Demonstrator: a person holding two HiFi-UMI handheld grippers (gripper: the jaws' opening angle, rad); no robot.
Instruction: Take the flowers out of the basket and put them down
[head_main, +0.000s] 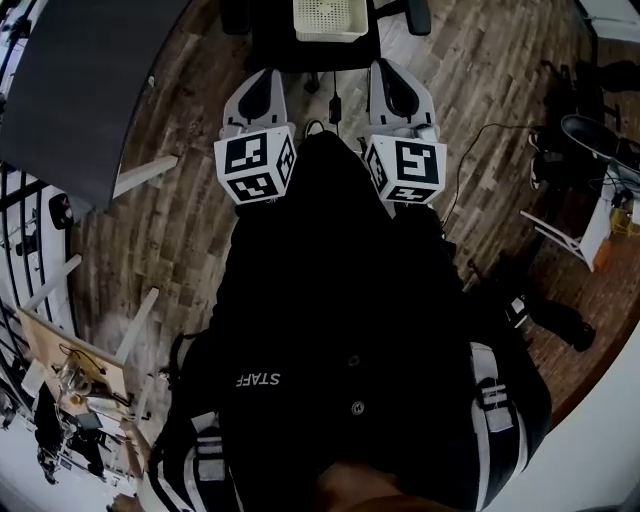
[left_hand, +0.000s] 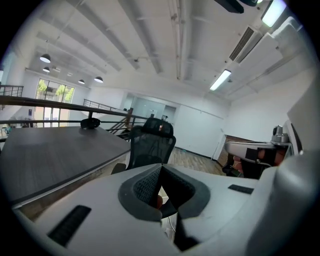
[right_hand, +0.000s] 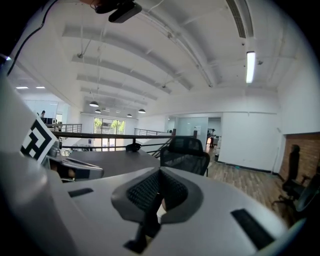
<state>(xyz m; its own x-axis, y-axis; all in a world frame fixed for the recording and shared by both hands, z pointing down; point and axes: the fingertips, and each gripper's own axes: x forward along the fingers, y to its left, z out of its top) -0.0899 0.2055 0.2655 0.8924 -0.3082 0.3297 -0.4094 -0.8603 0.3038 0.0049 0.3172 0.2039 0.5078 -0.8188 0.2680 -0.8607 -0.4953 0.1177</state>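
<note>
Head view: left claw (head_main: 262, 80) and right claw (head_main: 392, 75) hover closed and empty, short of the white basket (head_main: 328, 18); no flowers visible, removal apparently unstarted.

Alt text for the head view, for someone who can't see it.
Looking down, a person in a black top holds the left gripper and right gripper side by side, pointing toward a white basket on a black chair. Wooden floor below, dark table at left.

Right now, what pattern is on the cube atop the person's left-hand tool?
Bold black square shapes on a white ground. The cube shows best in the head view.
</note>
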